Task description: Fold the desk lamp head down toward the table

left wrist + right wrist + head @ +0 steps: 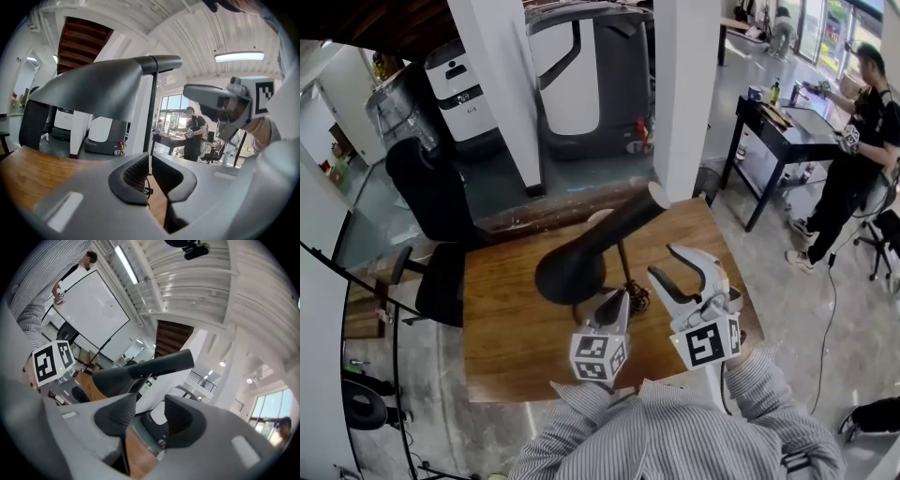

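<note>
The desk lamp's dark cone-shaped head [581, 258] hangs tilted over the wooden table [516, 319] on a thin stem [624, 262]. My left gripper [615, 298] sits by the foot of the stem. Its jaws stand almost together with only a thin slit, and I see nothing clamped between them. In the left gripper view [150, 161] the stem [152, 112] rises just beyond the tips, with the lamp head [93, 89] above left. My right gripper [664, 262] is open and empty, to the right of the stem. In the right gripper view [149, 404] the lamp head [136, 369] lies ahead, apart from the jaws.
A coiled cable [637, 300] lies at the lamp's foot. A black office chair [431, 216] stands at the table's left and a white pillar [675, 94] just behind it. At the far right a person [862, 141] stands by a black desk [787, 131].
</note>
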`<state>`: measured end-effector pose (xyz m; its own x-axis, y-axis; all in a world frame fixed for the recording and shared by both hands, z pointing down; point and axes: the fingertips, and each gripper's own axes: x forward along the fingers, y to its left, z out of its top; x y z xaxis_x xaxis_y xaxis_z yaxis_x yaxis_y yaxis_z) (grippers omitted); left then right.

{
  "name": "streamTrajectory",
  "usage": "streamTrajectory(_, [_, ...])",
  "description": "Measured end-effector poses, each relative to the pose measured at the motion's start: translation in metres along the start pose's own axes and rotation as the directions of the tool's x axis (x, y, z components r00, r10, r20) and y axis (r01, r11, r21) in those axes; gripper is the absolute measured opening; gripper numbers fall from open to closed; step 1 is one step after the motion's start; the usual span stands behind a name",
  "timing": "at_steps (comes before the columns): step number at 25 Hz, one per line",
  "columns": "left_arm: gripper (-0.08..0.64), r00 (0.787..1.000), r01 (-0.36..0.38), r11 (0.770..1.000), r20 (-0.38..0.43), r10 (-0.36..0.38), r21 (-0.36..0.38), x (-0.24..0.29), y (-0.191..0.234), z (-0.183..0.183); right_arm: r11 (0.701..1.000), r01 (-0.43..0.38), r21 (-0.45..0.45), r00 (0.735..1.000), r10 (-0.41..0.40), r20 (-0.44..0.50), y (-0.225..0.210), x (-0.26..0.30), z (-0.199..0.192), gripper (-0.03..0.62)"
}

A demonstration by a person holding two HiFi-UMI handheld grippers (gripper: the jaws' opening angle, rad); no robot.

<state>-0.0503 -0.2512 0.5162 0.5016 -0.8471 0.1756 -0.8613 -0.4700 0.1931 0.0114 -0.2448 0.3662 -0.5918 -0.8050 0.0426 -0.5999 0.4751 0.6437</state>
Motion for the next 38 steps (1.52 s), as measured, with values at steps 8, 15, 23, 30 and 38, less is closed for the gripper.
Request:
streamTrajectory(8, [0.005,1.0,0.011,1.0,0.004,-0.011,-0.027,-0.024,-0.009,-0.005,0.81,-0.05,0.584,0.998,0.068,-0.009,0.076,-0.003,-0.052,0.032])
streamTrajectory(15, [0.005,1.0,0.016,1.0,-0.016,-0.016,0.015,-0.035,-0.01,-0.011,0.664,-0.11,0.739,0.979,0.199,-0.034,0.125,-0.013,-0.075,0.0])
streamTrajectory(23, [0.005,0.999,0.038,0.999,-0.019,-0.037,0.013,-0.037,-0.013,-0.012,0.665,-0.12,0.737,0.978,0.209,-0.029,0.13,-0.012,-0.073,0.0])
streamTrajectory(30, [0.005,0.998,0.056,0.998,-0.01,-0.056,-0.026,-0.04,-0.018,-0.015,0.639,-0.115,0.761,0.978,0.209,-0.027,0.13,-0.013,-0.075,0.0])
streamTrajectory(38, [0.005,0.998,0.061,0.998,-0.011,-0.061,-0.032,-0.041,-0.023,-0.017,0.658,-0.097,0.747,0.98,0.194,-0.044,0.13,-0.019,-0.076,0.0])
